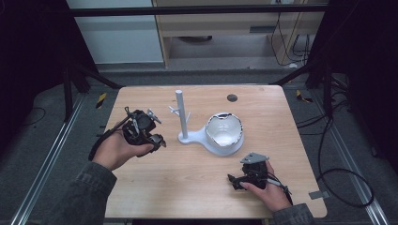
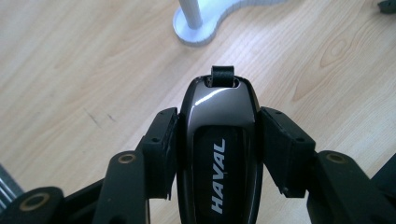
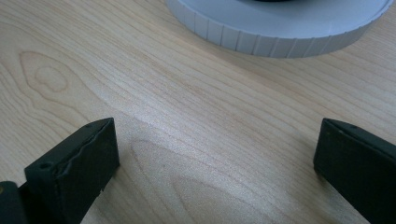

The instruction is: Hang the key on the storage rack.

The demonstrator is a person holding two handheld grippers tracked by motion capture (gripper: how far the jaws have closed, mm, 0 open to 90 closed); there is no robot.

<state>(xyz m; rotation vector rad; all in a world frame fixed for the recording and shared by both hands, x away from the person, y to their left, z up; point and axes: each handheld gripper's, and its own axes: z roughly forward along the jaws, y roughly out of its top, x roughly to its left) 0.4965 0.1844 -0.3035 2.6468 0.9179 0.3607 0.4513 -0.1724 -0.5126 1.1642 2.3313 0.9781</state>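
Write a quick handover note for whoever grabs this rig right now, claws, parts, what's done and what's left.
Left claw: shut on the black car key, held over the table, left of the white stand.
Right claw: open, holding nothing, low over the table near the stand's round dish.
Done: key picked up.
Left: probably hanging the key by its loop on a stand peg, or setting it in the dish.

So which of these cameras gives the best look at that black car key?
The left gripper view: the car key sits close up, clamped between the left gripper jaws, with its HAVAL lettering and top loop readable. In the high view the left gripper is small and dark, so the key is hard to pick out there. The right gripper view looks at the table.
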